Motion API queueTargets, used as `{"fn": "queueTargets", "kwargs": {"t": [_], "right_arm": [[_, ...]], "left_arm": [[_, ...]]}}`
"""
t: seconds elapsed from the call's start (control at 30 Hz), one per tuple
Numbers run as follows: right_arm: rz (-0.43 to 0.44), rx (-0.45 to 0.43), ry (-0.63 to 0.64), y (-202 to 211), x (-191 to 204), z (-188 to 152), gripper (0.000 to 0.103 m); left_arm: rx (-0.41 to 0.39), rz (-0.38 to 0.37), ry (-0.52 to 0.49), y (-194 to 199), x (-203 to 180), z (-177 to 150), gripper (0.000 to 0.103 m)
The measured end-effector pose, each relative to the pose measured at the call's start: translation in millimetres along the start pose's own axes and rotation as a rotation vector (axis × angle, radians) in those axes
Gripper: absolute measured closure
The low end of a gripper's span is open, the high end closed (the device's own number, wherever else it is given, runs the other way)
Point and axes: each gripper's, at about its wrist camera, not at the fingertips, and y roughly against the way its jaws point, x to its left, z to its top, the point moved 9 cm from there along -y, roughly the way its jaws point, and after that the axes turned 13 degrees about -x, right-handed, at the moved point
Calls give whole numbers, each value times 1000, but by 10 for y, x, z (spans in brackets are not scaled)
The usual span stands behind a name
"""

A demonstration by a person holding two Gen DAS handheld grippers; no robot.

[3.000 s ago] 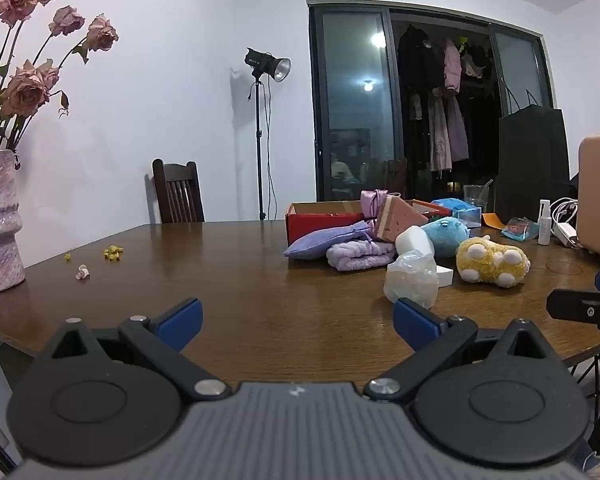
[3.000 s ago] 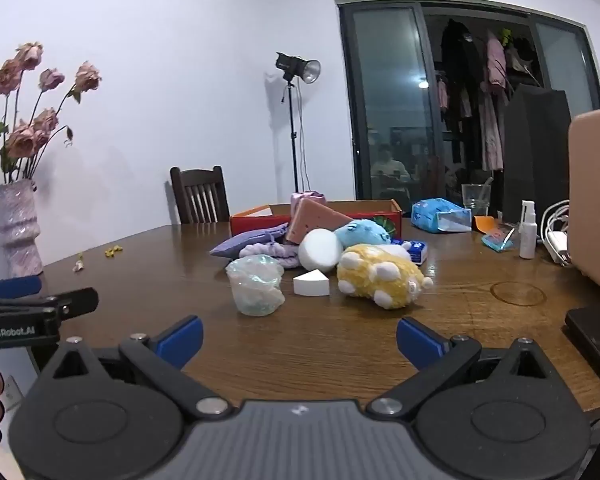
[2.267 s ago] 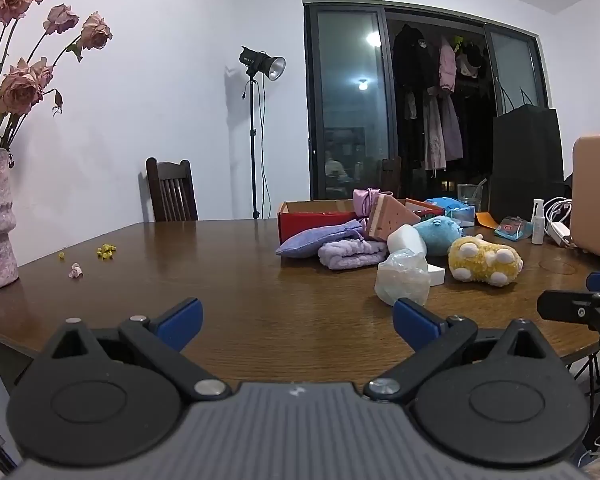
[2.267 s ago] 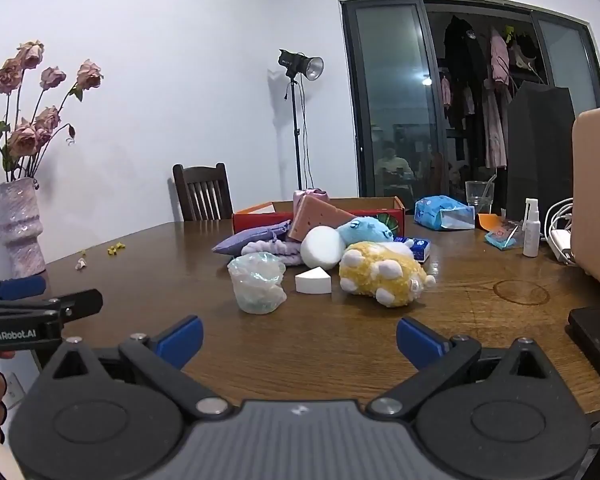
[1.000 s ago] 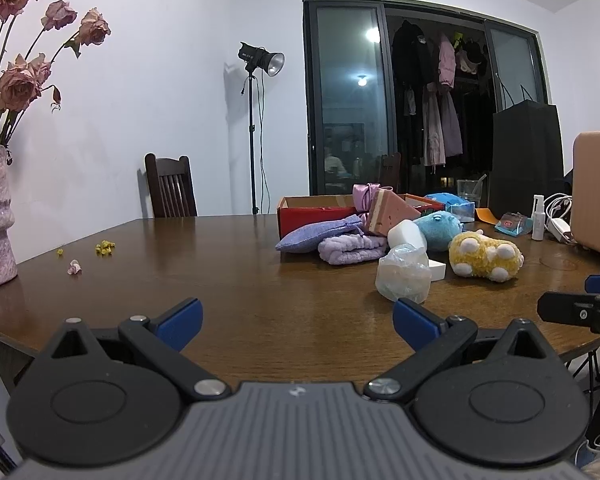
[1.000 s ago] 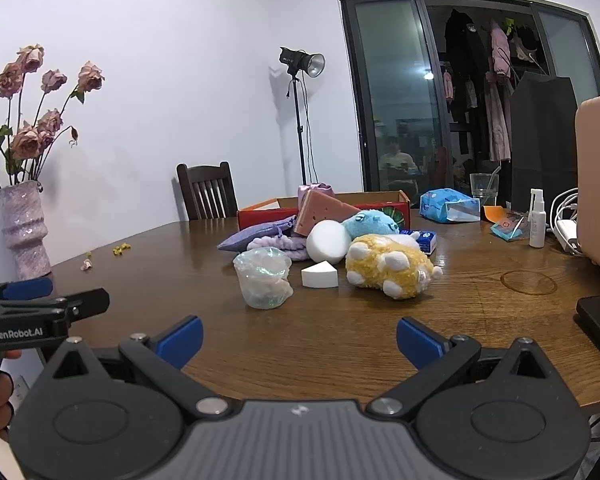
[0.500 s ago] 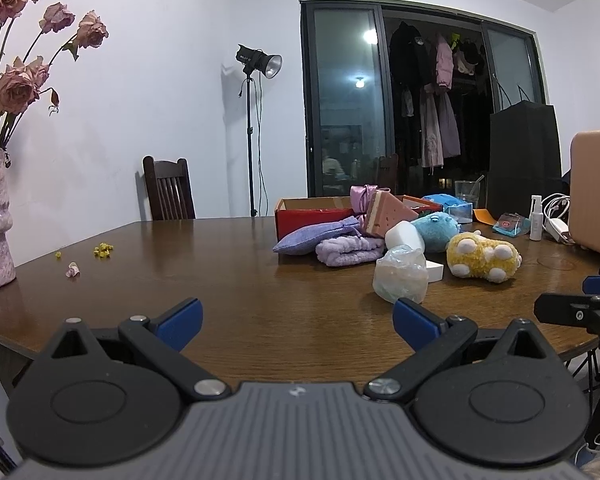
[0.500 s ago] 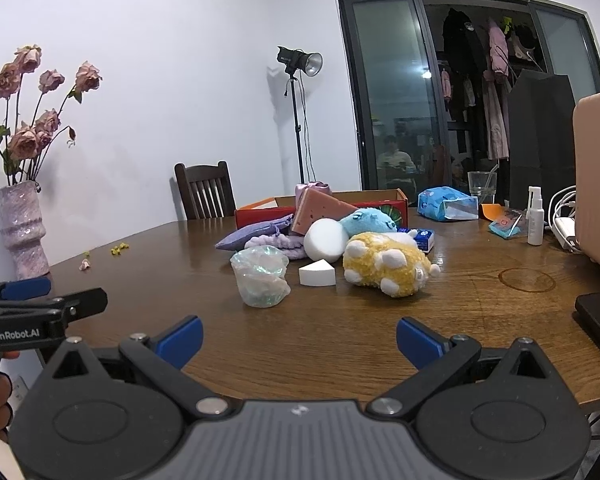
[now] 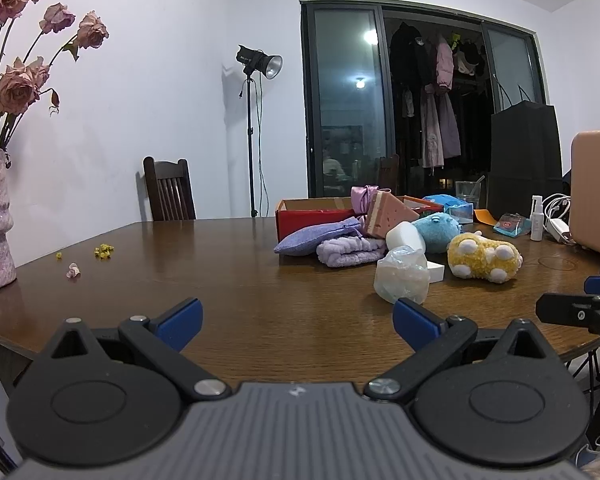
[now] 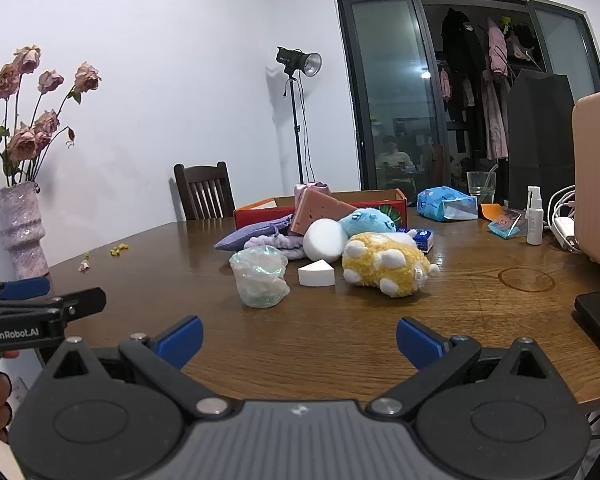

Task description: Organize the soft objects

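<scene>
Jaws wide, level over table [image 9: 260, 280].

On the worktop [image 10: 460, 312], two plush toys are counted, one yellow [image 10: 386, 264] and one blue [image 10: 366, 220], along with two white sponges, one round [image 10: 324, 240] and one wedge-shaped [image 10: 316, 274]. One crumpled clear bag [image 10: 260, 276], one pink sponge block [image 10: 320, 208], one purple pouch [image 10: 248, 234], one lilac towel [image 9: 350, 250] and one red box [image 10: 260, 214] are also seen. One vase [image 10: 22, 228], one chair [image 10: 204, 190], one lamp stand [image 10: 298, 60], one glass [image 10: 480, 186] and one spray bottle [image 10: 534, 216] are counted.
</scene>
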Motion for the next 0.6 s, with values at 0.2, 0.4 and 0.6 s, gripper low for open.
{"fn": "queueTargets", "kwargs": {"t": [0.2, 0.4, 0.6], "right_arm": [[1, -2, 1, -4, 3, 0, 0], [-2, -4, 1, -3, -7, 6, 0], [-22, 4, -2, -101, -56, 10, 0]], "left_arm": [[-7, -2, 1, 3, 5, 14, 0], [-7, -10, 4, 2, -2, 8, 0], [-3, -49, -6, -215, -74, 58, 0]]}}
